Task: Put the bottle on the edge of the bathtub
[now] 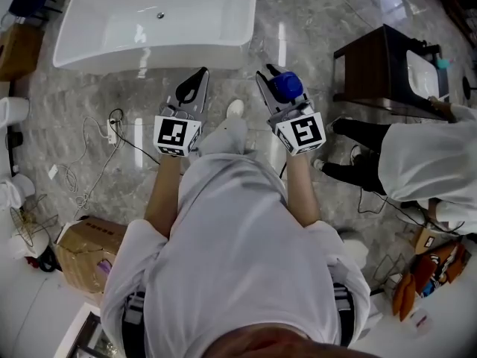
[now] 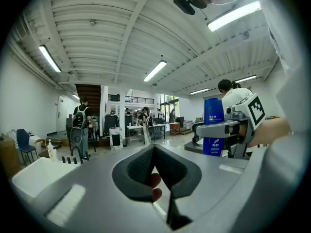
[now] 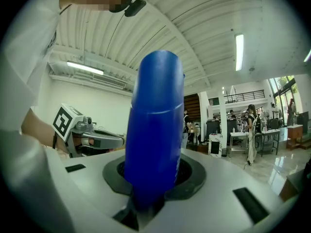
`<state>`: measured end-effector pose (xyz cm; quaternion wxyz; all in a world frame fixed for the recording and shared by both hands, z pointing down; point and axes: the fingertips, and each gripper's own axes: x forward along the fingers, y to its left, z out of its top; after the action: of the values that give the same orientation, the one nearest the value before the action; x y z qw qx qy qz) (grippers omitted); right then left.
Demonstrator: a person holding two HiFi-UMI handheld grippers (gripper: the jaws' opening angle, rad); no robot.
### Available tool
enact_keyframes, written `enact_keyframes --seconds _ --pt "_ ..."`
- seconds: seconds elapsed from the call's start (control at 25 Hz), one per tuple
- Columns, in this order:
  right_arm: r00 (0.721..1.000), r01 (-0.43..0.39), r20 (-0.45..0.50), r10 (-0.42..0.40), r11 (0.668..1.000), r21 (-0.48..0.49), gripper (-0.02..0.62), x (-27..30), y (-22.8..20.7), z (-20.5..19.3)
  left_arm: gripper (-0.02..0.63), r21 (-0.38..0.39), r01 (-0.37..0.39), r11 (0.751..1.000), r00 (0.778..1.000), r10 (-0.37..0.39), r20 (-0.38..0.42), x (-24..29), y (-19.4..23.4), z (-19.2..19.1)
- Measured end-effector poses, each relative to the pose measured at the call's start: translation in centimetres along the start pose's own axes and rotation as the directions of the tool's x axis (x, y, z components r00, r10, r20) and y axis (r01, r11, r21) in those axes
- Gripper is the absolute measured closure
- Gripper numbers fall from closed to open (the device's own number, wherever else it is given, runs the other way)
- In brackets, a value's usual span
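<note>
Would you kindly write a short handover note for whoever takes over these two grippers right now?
Left gripper: jaws together, nothing in them.
Right gripper: shut on the blue bottle, which is held upright.
Bathtub: white, on the floor ahead of the person, beyond both grippers.
Done: the bottle is in the grip.
Left: bring it to the tub, stand it on the edge, and let go.

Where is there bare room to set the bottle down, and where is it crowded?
The bathtub's near rim lies bare end to end. Crowded: floor at left with cables and a cardboard box, at right a dark cabinet.
</note>
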<state>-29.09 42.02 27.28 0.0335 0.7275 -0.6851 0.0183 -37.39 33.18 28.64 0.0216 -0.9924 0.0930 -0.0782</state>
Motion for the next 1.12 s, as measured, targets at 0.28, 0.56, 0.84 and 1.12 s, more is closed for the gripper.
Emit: enact_keyframes --seconds 0.28,0.56,0.84,1.12 --pt "1.000 0.004 -0.007 -0.004 1.000 -0.028 0.492 3.4 -7.2 -0.3 0.609 -0.016 0.009 1.000 1.000 -0.009 0.005 8.5 1.4 -0.4" --pt "0.999 -0.022 -0.036 0.021 0.999 -0.042 0.492 9.0 -16.9 -1.2 0.609 -0.065 -0.020 0.998 1.000 0.021 0.021 19.1 4.7 0.2" --pt "0.991 -0.094 -0.097 0.093 0.996 -0.004 0.492 15.7 -25.5 -2.1 0.609 -0.114 -0.076 0.991 0.997 0.078 0.013 28.4 9.1 1.2" --pt "0.979 -0.161 -0.128 0.162 0.987 0.016 0.493 22.3 -32.6 -2.3 0.609 -0.115 -0.111 0.987 0.994 0.111 -0.005 36.3 12.9 1.6"
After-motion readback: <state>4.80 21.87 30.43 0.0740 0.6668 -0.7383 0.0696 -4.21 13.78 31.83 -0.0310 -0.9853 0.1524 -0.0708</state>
